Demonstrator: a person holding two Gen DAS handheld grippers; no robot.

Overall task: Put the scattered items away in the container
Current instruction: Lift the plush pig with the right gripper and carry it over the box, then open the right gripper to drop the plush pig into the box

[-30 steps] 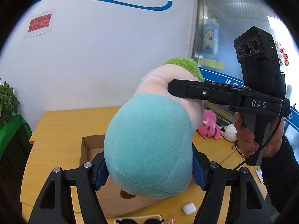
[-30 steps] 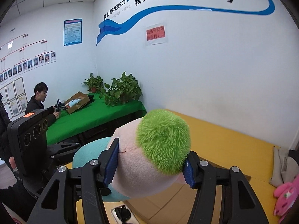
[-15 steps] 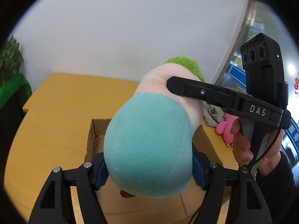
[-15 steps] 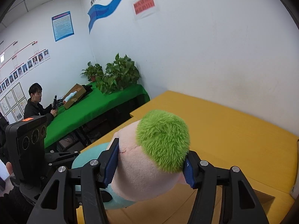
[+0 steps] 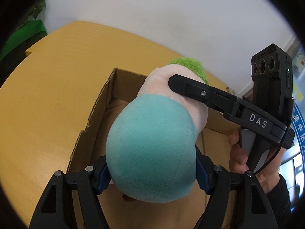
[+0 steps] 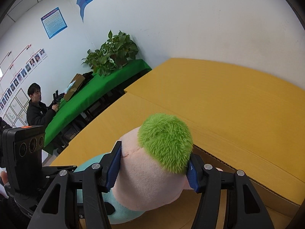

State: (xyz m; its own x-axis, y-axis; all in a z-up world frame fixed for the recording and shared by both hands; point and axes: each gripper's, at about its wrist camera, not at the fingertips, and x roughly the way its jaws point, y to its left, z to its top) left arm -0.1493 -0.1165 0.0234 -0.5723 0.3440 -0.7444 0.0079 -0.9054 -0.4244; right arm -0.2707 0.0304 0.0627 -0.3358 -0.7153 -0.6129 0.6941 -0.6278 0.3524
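Observation:
A plush toy (image 5: 150, 152) with a teal body, pale pink head and green tuft (image 6: 165, 139) hangs between both grippers. My left gripper (image 5: 150, 175) is shut on its teal end, blue pads pressed into the fabric. My right gripper (image 6: 152, 166) is shut on the pink head (image 6: 144, 181), just below the tuft. In the left wrist view the right gripper's finger (image 5: 200, 93) crosses the pink head. The toy is over an open cardboard box (image 5: 103, 99) on the yellow table (image 5: 47, 87). The box's far wall (image 6: 247, 181) shows behind the toy.
A hand (image 5: 240, 152) in a dark sleeve holds the right gripper's handle. Beyond the yellow table (image 6: 219, 95) stands a green-covered table (image 6: 91, 97) with potted plants (image 6: 112, 51) and a cardboard box; a person (image 6: 36, 108) sits there.
Both grippers have come down with the toy, tilting toward the table. The open box now fills the space under the toy. The glasses, white case and pink toy have left the view.

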